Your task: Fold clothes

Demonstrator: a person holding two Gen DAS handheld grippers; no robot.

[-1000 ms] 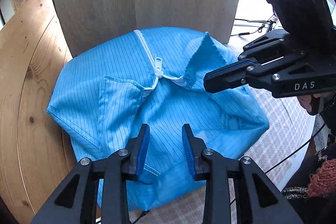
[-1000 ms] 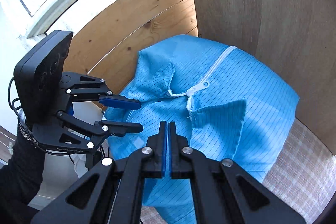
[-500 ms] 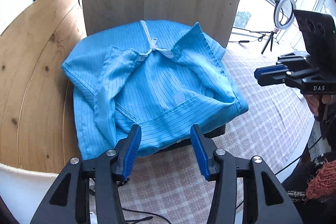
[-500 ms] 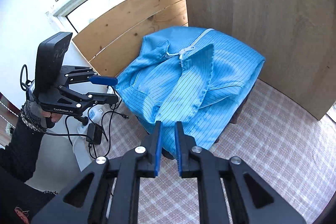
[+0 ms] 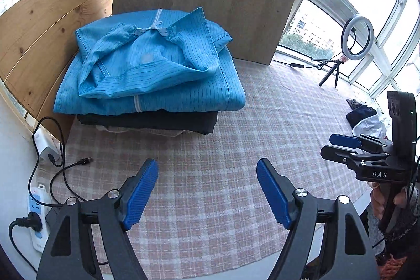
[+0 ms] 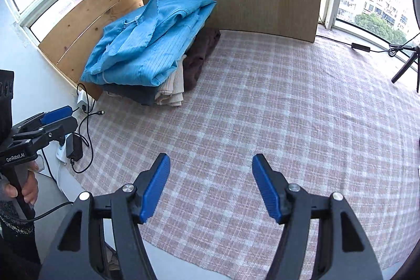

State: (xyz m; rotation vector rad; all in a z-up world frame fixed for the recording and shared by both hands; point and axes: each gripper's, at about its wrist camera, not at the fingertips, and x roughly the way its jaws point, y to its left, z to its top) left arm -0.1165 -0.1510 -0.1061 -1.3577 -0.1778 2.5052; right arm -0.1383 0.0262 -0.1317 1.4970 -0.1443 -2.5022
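blue striped jacket folded atop pile; both tongs opening, empty.

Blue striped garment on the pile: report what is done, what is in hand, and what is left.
Done: the blue striped garment lies folded on top of the stack of folded clothes on the checked cloth. In hand: nothing; the left gripper and right gripper are opening with nothing between them. Left: possibly the crumpled clothes at the far edge.

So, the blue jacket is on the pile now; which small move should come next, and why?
Probably reach the right gripper toward the unfolded clothes at the cloth's far edge. The blue jacket lies folded on the stack, and both grippers, left too, are opening with nothing between them.
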